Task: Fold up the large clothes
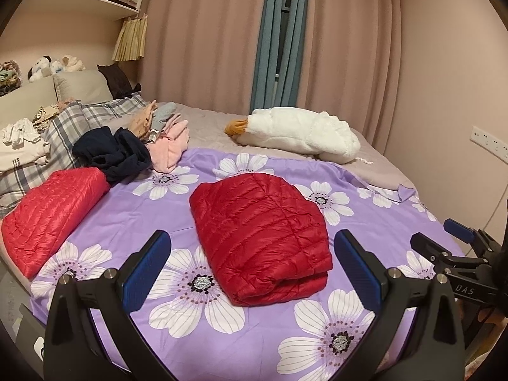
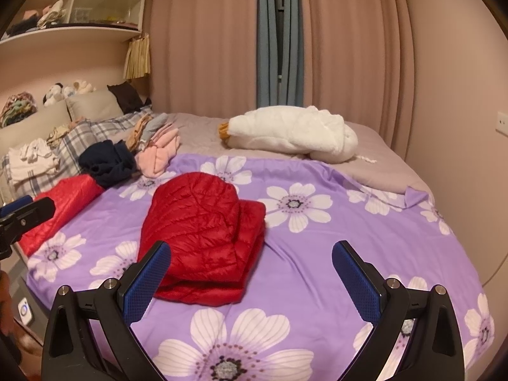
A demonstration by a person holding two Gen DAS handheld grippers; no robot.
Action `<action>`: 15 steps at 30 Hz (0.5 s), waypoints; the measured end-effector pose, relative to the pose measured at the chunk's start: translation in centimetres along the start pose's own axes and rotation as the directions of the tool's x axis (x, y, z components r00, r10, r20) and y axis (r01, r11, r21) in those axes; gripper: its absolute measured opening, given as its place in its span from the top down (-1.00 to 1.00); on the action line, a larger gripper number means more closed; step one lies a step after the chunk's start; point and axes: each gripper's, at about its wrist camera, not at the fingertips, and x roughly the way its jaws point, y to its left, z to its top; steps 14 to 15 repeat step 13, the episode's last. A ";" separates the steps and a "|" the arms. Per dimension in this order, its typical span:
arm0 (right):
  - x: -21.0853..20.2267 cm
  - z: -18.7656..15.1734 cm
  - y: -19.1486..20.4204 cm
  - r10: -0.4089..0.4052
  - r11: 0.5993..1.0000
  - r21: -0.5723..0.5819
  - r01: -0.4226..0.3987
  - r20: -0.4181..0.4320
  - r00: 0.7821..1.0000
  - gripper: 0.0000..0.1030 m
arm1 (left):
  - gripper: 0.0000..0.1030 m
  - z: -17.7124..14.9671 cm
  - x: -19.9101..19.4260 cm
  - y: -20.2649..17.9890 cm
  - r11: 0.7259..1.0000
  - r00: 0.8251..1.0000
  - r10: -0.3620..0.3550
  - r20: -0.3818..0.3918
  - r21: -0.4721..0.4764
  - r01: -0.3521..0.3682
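Observation:
A red quilted down jacket [image 1: 263, 235] lies folded into a compact bundle on the purple flowered sheet [image 1: 177, 222]; in the right wrist view the same jacket [image 2: 203, 238] sits left of centre. My left gripper [image 1: 252, 260] hovers open just in front of it, fingers wide apart, nothing between them. My right gripper [image 2: 250, 270] is open too, held above the sheet [image 2: 317, 254] with the jacket by its left finger [image 2: 146, 282]. The right gripper [image 1: 444, 238] also shows at the right edge of the left wrist view. A second folded red jacket [image 1: 47, 212] lies at the bed's left edge.
A pile of dark, pink and grey clothes [image 1: 127, 146] lies behind the second jacket. A white plush goose [image 1: 298, 136] rests at the far side of the bed. Plaid pillows [image 1: 63, 127] and white garments sit at the left; curtains [image 1: 222, 38] close the back.

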 end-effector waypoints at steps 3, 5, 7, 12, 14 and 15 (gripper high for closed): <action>0.0 0.0 -0.1 0.000 1.000 0.000 0.000 -0.003 1.000 -0.95 | -1.00 0.0 -0.1 0.1 1.000 1.000 -0.004 -0.002 -0.009 0.004; 0.0 0.0 -0.1 -0.003 1.000 -0.001 0.003 -0.005 1.000 -0.95 | -1.00 0.0 -0.2 0.2 1.000 1.000 -0.003 0.001 -0.011 0.003; 0.1 -0.1 -0.1 -0.008 1.000 -0.003 0.008 -0.007 1.000 -0.95 | -1.00 0.0 -0.2 0.2 1.000 1.000 0.001 0.002 -0.009 -0.001; 0.0 -0.2 0.1 -0.012 1.000 -0.009 0.012 -0.010 1.000 -0.95 | -1.00 0.0 -0.1 0.4 1.000 1.000 0.011 0.005 -0.014 -0.011; 0.0 -0.2 0.1 -0.012 1.000 -0.011 0.012 -0.012 1.000 -0.95 | -1.00 0.0 0.0 0.4 1.000 1.000 0.015 0.005 -0.014 -0.015; 0.0 -0.2 0.1 -0.012 1.000 -0.011 0.012 -0.012 1.000 -0.95 | -1.00 0.0 0.0 0.4 1.000 1.000 0.015 0.005 -0.014 -0.015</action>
